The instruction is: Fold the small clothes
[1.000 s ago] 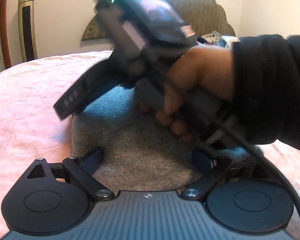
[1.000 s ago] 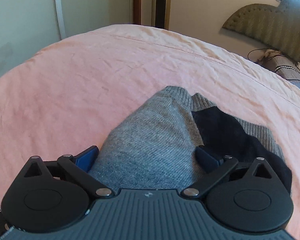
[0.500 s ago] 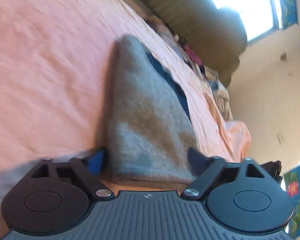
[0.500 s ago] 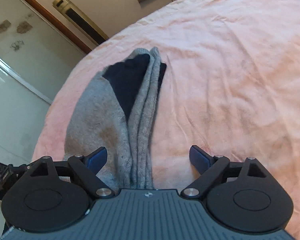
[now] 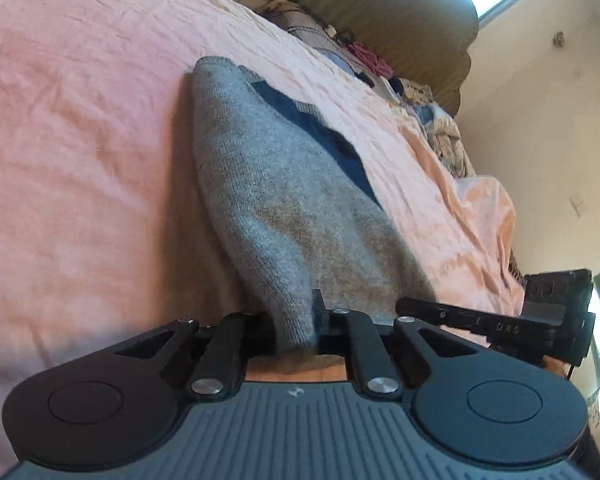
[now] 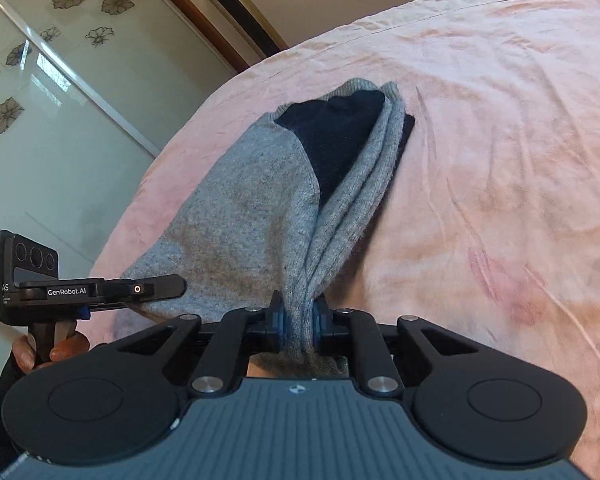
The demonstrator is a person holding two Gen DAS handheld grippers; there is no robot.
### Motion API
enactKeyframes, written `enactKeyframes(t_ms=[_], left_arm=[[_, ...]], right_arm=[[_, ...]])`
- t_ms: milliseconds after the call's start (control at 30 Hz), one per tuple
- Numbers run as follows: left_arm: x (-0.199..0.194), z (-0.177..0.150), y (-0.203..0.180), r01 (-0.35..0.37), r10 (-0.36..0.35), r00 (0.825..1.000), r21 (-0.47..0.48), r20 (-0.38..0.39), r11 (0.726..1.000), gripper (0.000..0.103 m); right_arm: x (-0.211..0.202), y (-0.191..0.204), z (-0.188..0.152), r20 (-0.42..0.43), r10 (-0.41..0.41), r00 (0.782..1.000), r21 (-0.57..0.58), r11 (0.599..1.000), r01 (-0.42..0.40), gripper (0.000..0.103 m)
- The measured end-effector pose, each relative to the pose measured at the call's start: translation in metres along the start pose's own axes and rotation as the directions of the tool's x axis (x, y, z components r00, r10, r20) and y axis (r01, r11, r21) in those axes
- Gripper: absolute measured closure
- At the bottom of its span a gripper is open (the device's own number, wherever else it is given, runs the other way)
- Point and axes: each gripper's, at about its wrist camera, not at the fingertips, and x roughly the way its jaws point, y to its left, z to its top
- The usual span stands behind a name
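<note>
We see the grey garment [image 6: 240, 216] with its near hem hidden behind both gripper bodies | long axis runs away from us toward its navy patch [image 6: 332, 140] | lies on the pink bed [image 6: 500, 140], far from its edges | left gripper [image 5: 296, 330] and right gripper [image 6: 298, 326] have just closed, each pinching a near corner.

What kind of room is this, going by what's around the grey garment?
Most likely a bedroom. The grey garment lies on a wide bed with a pink sheet, an upholstered headboard rises behind it, and sliding flower-patterned wardrobe doors stand alongside.
</note>
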Motion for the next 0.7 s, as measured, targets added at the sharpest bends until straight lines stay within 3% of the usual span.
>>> enactKeyframes(t_ms=[67, 133, 200, 233, 300, 367, 400, 433, 567, 700], left_arm=[[0.003, -0.015, 0.008, -0.033, 0.033, 0.999, 0.03, 0.002, 0.999, 0.09], [-0.002, -0.017, 0.006, -0.048, 0.047, 0.999, 0.048, 0.019, 0.998, 0.088], [-0.013, -0.019, -0.01, -0.142, 0.134, 0.988, 0.122, 0.076, 0.982, 0.073], [-0.02, -0.023, -0.022, -0.215, 0.194, 0.973, 0.181, 0.125, 0.96, 0.069], [-0.031, -0.04, -0.051, -0.353, 0.274, 0.927, 0.352, 0.254, 0.867, 0.059], [-0.025, -0.06, -0.072, -0.473, 0.337, 0.878, 0.503, 0.34, 0.723, 0.056], [-0.017, -0.068, -0.079, -0.502, 0.36, 0.864, 0.551, 0.353, 0.666, 0.056], [-0.011, -0.074, -0.081, -0.512, 0.372, 0.859, 0.583, 0.352, 0.63, 0.056], [-0.007, -0.087, -0.083, -0.527, 0.378, 0.849, 0.644, 0.37, 0.554, 0.056], [-0.011, -0.087, -0.085, -0.487, 0.363, 0.871, 0.682, 0.331, 0.546, 0.055]], right_arm=[[0.003, -0.005, -0.015, -0.037, -0.005, 0.999, 0.005, 1.0, 0.005, 0.084], [0.0, -0.008, -0.018, -0.006, -0.004, 1.0, 0.03, 1.0, 0.004, 0.08], [-0.013, -0.01, -0.009, 0.047, -0.026, 0.999, 0.085, 0.996, 0.022, 0.042], [-0.022, -0.01, -0.002, 0.115, -0.029, 0.993, 0.1, 0.995, 0.018, 0.034], [-0.031, -0.01, 0.016, 0.18, 0.009, 0.984, 0.129, 0.991, -0.033, 0.034], [-0.025, -0.009, 0.039, 0.19, 0.01, 0.982, 0.143, 0.989, -0.037, 0.034], [-0.019, -0.007, 0.047, 0.183, 0.008, 0.983, 0.131, 0.991, -0.032, 0.034], [-0.009, -0.006, 0.055, 0.166, 0.008, 0.986, 0.125, 0.992, -0.029, 0.034], [0.038, -0.009, 0.084, 0.089, -0.056, 0.994, 0.167, 0.985, 0.04, 0.036], [0.067, -0.011, 0.098, 0.057, -0.057, 0.997, 0.182, 0.982, 0.045, 0.036]])
